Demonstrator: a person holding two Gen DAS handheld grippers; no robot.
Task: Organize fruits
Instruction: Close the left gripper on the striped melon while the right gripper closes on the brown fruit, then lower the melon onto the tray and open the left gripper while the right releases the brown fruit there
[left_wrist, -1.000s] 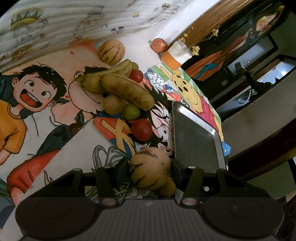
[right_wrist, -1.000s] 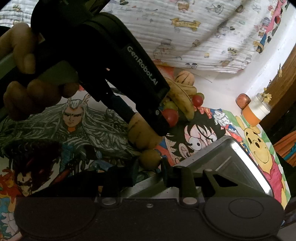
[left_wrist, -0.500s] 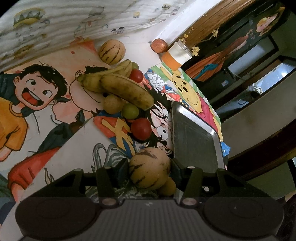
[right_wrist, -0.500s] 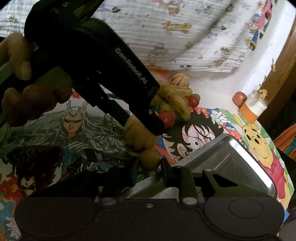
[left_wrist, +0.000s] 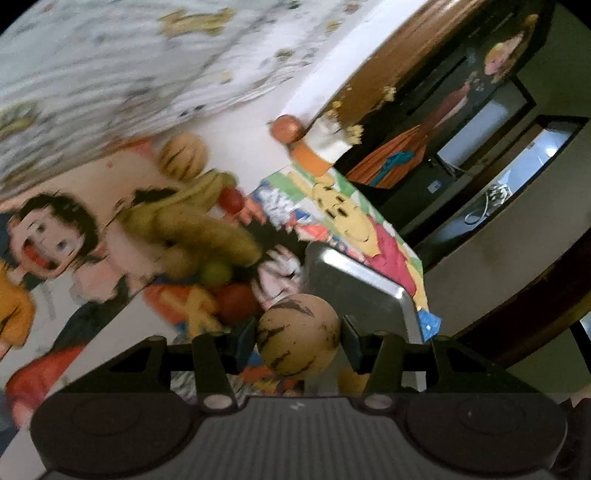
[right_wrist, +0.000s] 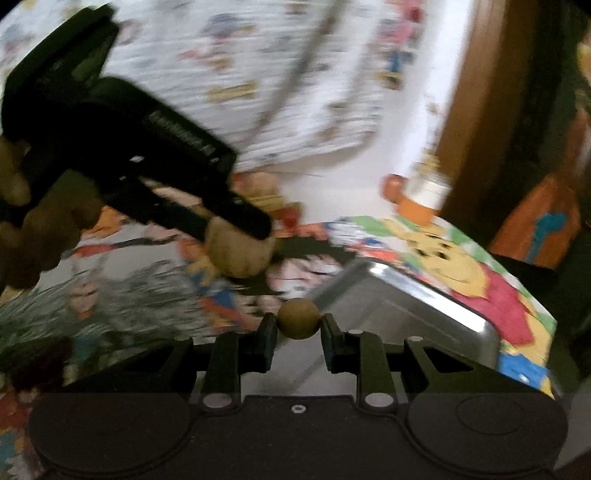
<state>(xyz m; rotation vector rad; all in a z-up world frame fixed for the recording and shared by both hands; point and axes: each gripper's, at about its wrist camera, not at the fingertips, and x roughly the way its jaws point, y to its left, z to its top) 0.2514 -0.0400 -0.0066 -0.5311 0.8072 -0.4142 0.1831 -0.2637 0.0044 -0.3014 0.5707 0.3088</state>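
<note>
My left gripper (left_wrist: 298, 332) is shut on a round tan striped melon (left_wrist: 297, 339), held just above the cartoon-print cloth. From the right wrist view the same melon (right_wrist: 238, 258) shows at left, between the black fingers (right_wrist: 251, 219) of that gripper, with a person's hand (right_wrist: 37, 229) behind it. My right gripper (right_wrist: 298, 325) is shut on a small brown round fruit (right_wrist: 298, 318) at the near corner of the metal tray (right_wrist: 406, 310). The tray (left_wrist: 354, 280) lies to the right of the melon. Both views are blurred.
A pile of bananas (left_wrist: 192, 225), red tomatoes (left_wrist: 236, 301), a green fruit (left_wrist: 216, 273) and a second striped melon (left_wrist: 183, 155) lies beyond the left gripper. A reddish fruit (left_wrist: 288, 127) and an orange-and-white cup (left_wrist: 319, 147) stand at the back. The table edge runs right of the tray.
The left gripper has lifted with the melon. The right gripper has swung right along the tray with the small fruit and rolled. Both pictures have gone blurry.
</note>
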